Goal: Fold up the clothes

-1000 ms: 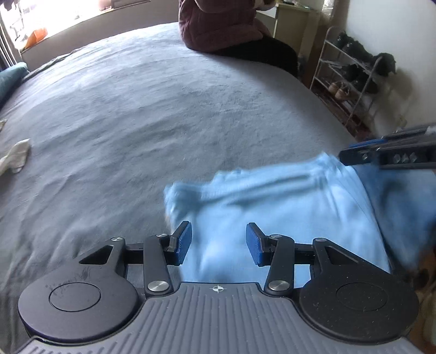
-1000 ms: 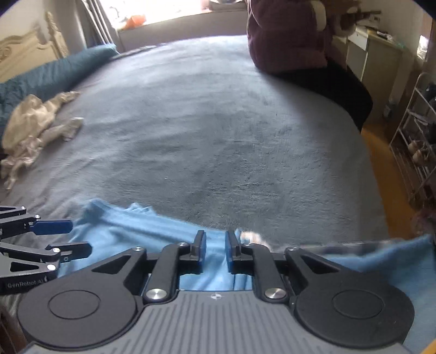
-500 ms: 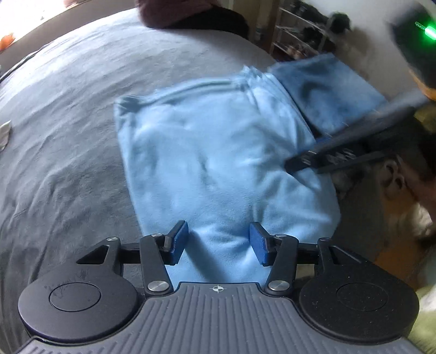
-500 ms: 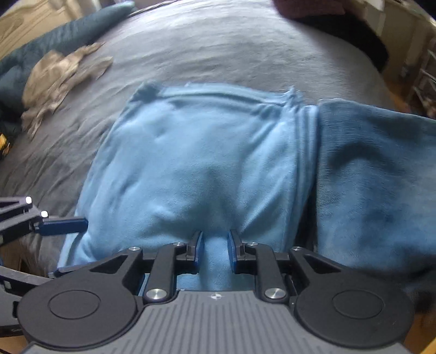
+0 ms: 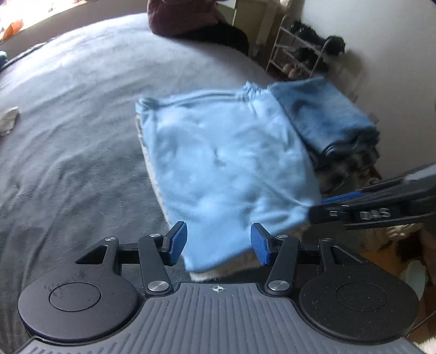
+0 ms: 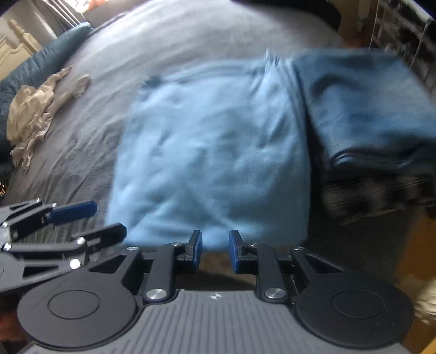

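A folded light blue garment (image 5: pixel 226 163) (image 6: pixel 212 147) lies on a pale folded layer on the grey bed (image 5: pixel 68 109). Against its right side sits a folded dark blue garment (image 5: pixel 324 119) (image 6: pixel 362 109) on top of a darker pile. My left gripper (image 5: pixel 219 245) (image 6: pixel 109 219) hovers at the light blue garment's near edge. Its jaws are opening, and the cloth edge shows between the pads without being pressed. My right gripper (image 6: pixel 215 250) (image 5: pixel 327 207) is just short of the near edge. Its jaws are opening too, with nothing between them.
A crumpled beige garment (image 6: pixel 35 109) (image 5: pixel 8 122) lies at the left of the bed beside a teal pillow (image 6: pixel 54 54). A person (image 5: pixel 185 16) sits on the far edge. A shoe rack (image 5: pixel 305 54) stands by the wall on the right.
Both grippers have drawn back from the light blue garment, which now lies flat beside the dark blue one. The right jaws, shut on it a second ago, have parted; the left stand wider.
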Demonstrator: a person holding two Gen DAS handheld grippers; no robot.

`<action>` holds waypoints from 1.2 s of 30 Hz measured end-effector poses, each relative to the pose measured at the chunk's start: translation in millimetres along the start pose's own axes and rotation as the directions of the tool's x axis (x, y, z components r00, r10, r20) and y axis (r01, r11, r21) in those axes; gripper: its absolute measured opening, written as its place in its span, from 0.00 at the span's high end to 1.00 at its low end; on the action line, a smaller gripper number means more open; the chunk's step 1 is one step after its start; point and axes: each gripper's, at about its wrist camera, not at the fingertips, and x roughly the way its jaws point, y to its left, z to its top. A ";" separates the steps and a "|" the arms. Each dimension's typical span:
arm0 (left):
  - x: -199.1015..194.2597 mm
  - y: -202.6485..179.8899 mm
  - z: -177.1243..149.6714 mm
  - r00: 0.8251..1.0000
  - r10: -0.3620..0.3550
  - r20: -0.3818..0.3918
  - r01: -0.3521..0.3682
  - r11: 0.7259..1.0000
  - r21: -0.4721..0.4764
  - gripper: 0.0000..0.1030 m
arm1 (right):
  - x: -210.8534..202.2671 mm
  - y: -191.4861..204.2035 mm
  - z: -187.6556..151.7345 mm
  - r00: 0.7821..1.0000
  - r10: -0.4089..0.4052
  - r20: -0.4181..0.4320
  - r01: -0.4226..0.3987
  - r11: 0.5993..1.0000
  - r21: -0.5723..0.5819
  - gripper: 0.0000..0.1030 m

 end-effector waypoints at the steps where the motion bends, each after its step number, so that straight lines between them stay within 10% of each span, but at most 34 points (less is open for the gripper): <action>1: -9.0 0.4 -0.1 1.000 0.004 0.008 -0.004 1.000 -0.009 0.49 | -11.4 1.7 -5.0 1.000 -0.024 0.003 0.024 1.000 0.001 0.71; 9: -73.8 -1.9 5.7 0.995 0.012 0.100 -0.005 0.997 -0.072 0.02 | -68.6 23.2 -32.7 0.992 -0.123 0.003 0.122 0.990 0.068 0.60; 36: -107.9 -28.1 7.2 0.967 0.244 0.077 -0.235 0.966 -0.109 0.00 | -124.5 58.8 -53.0 0.949 -0.291 0.119 0.285 0.956 0.065 0.26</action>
